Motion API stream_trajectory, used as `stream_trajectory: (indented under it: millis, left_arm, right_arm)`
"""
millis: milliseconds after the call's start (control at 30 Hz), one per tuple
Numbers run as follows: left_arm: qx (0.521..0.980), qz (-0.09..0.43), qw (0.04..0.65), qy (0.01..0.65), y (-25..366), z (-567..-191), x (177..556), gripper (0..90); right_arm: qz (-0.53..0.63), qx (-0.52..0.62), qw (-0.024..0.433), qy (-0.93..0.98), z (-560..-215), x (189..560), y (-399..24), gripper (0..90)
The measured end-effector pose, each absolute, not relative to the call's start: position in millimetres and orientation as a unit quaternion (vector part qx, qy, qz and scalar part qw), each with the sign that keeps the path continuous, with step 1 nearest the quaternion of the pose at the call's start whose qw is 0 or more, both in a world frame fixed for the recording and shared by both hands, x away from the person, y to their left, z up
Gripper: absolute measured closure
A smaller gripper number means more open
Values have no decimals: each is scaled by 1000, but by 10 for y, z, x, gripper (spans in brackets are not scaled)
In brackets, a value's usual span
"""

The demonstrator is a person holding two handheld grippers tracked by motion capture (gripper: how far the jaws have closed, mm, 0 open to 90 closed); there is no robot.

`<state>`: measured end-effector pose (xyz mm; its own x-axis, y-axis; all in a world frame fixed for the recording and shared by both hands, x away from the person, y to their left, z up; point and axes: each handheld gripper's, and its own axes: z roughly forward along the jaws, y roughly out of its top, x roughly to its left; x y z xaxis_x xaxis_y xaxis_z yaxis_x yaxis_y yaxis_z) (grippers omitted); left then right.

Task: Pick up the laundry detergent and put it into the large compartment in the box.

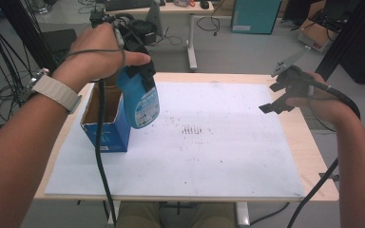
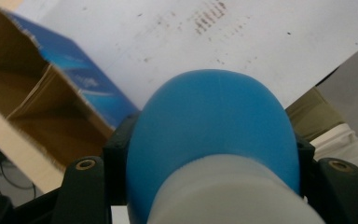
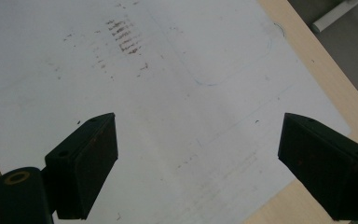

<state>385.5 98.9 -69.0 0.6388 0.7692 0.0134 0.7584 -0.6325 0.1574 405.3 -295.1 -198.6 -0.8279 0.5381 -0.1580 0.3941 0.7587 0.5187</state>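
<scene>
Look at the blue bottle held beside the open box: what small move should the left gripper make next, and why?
Probably a short shift sideways over the open blue carton, then down. The left gripper is shut on the blue bottle, which hangs upright in the air just beside the carton's open top, not yet above it. The right gripper hovers open, apart over the white mat.

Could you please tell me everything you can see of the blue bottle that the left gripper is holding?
The blue bottle looks like smooth plastic, with a rounded blue body and a pale printed label on its side. It hangs in the air, tilted, its base pointing down toward the table, just right of the open blue cardboard box and apart from the white mat. The left gripper clamps its upper part with the black jaws. In the left gripper view a paler, whitish section sits nearest the camera.
</scene>
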Motion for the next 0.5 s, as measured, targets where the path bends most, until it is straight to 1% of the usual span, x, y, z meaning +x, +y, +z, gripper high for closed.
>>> stream_trajectory:
  millis: [167, 500]
  left_arm:
    - [874, 37, 71, 479, 1168, -570, 3860, 392]
    - [831, 39, 74, 551, 1486, -427, 3887, 392]
  right_arm:
    - [242, 246, 149, 927, -1985, 4090, -2903, 117]
    - [240, 242, 144, 929, -2029, 4161, -2853, 117]
